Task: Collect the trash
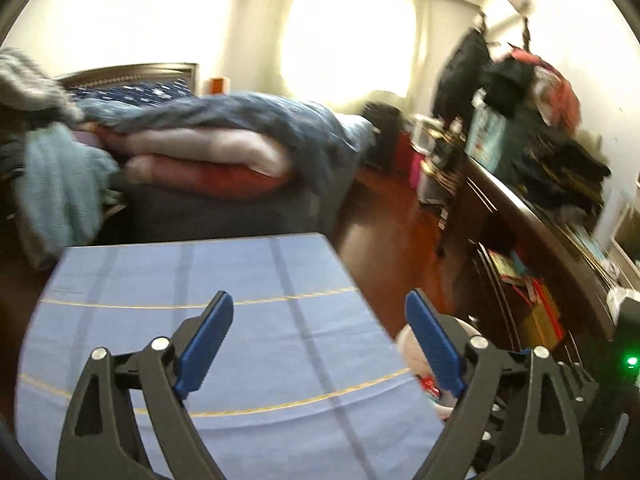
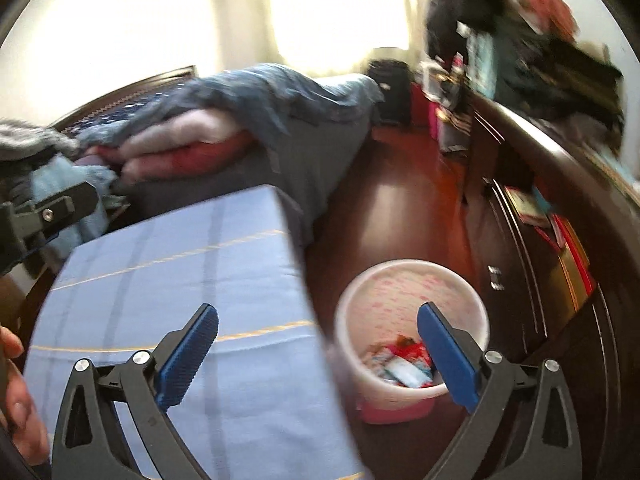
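Note:
A white trash bin (image 2: 384, 300) with a pink base stands on the wooden floor, just right of the table, and holds several colourful wrappers (image 2: 400, 364). My right gripper (image 2: 319, 311) is open and empty above the table's right edge, its right finger over the bin. My left gripper (image 1: 320, 300) is open and empty over the blue checked tablecloth (image 1: 200, 280). A sliver of the bin (image 1: 408, 344) shows behind its right finger. No trash is visible on the cloth (image 2: 160, 264). Both views are blurred.
A bed (image 1: 224, 148) piled with blankets lies beyond the table. A dark wooden dresser (image 2: 532, 208) loaded with clothes and boxes runs along the right. Bare wood floor (image 2: 400, 208) lies between them. A hand (image 2: 16, 400) shows at the lower left.

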The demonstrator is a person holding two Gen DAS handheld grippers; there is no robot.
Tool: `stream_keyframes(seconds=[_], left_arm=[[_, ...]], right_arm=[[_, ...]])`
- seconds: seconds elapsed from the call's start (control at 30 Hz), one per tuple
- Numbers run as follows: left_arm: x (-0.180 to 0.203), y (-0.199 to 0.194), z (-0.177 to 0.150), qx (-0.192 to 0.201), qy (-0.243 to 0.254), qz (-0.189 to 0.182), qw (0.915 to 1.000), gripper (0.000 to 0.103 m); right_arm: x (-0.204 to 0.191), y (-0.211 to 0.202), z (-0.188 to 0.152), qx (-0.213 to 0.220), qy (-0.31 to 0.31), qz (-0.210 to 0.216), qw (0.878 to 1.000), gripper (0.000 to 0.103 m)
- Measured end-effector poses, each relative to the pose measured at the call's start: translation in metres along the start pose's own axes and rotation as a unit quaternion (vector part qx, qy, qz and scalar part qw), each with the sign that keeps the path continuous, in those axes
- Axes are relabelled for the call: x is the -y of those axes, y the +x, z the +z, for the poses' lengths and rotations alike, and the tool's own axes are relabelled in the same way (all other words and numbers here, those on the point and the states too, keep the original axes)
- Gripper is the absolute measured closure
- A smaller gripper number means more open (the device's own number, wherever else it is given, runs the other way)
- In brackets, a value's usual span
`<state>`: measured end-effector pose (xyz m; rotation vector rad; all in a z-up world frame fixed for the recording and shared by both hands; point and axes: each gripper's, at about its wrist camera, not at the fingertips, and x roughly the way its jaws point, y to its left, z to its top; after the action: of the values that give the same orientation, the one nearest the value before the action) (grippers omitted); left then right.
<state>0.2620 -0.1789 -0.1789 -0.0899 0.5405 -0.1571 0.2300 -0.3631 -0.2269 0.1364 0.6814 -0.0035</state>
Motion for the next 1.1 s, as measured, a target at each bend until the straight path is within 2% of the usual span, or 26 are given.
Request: stream_keyframes(seconds=[0.13,0.27,0.43,0.63,0.77,1.1], left_arm=[[-0.039,-0.056,0.005,0.030,-0.023,0.027,0.9989,0.004],[-0.070,-0.105,0.006,0.054,-0.039,0.059,0.9960,0.004],[-0.104,-0.170,0.003,0.079,-0.051,0.110,0.9895,0.004],[-0.135,-0.234,0.000,0.114,-0.069,0.134,0.9819,0.004],[-0.142,-0.268,-0.002,0.139,-0.065,0.157,0.9755,0.004],[-0.146,-0.311,-0.004,0.171,-0.070,0.146,0.9719,0.003]], right_arm=[[-0.048,-0.039,0.004,0.023,-0.039,0.017,0.999,0.004],[-0.089,-0.079,0.006,0.051,-0.069,0.041,0.995,0.004],[-0.124,-0.117,0.004,0.074,-0.084,0.057,0.992,0.004],[-0.157,-0.151,0.000,0.094,-0.096,0.071,0.988,0.004],[-0.171,-0.173,-0.004,0.113,-0.104,0.077,0.985,0.004],[-0.195,-0.211,-0.013,0.146,-0.125,0.076,0.978,0.004]])
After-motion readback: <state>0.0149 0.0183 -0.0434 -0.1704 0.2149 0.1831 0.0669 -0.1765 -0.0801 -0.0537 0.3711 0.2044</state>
